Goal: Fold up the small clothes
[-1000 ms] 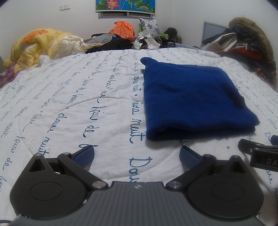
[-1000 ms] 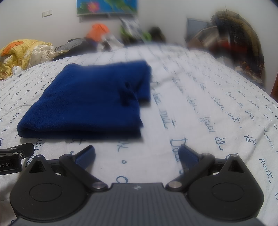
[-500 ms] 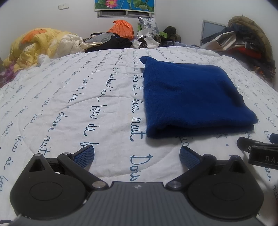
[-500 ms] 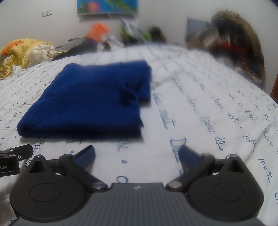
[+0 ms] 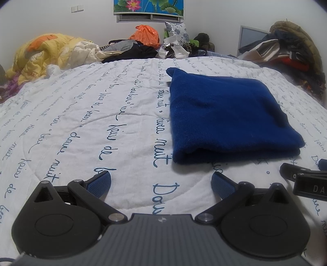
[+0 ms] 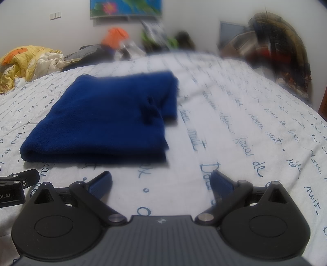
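A dark blue knitted garment point(image 5: 229, 114) lies folded into a thick rectangle on the white bedcover point(image 5: 81, 126) printed with blue script. In the right wrist view the same garment point(image 6: 106, 118) sits ahead and to the left. My left gripper point(image 5: 161, 182) hovers open just short of the garment's near left corner, with nothing between its blue pads. My right gripper point(image 6: 161, 182) is open too, near the garment's near right corner and clear of it. Each gripper shows at the edge of the other's view: the right gripper point(image 5: 306, 180) and the left gripper point(image 6: 16, 184).
A yellow and orange quilt point(image 5: 47, 53) is heaped at the far left. Dark clothes, an orange bag point(image 5: 145, 34) and other items crowd the head of the bed. Piled coats point(image 5: 290, 49) rise at the far right. A framed picture point(image 5: 149, 7) hangs on the wall.
The left wrist view has shifted slightly, so the garment sits a little lower in frame. Both grippers stay open and the garment has not moved.
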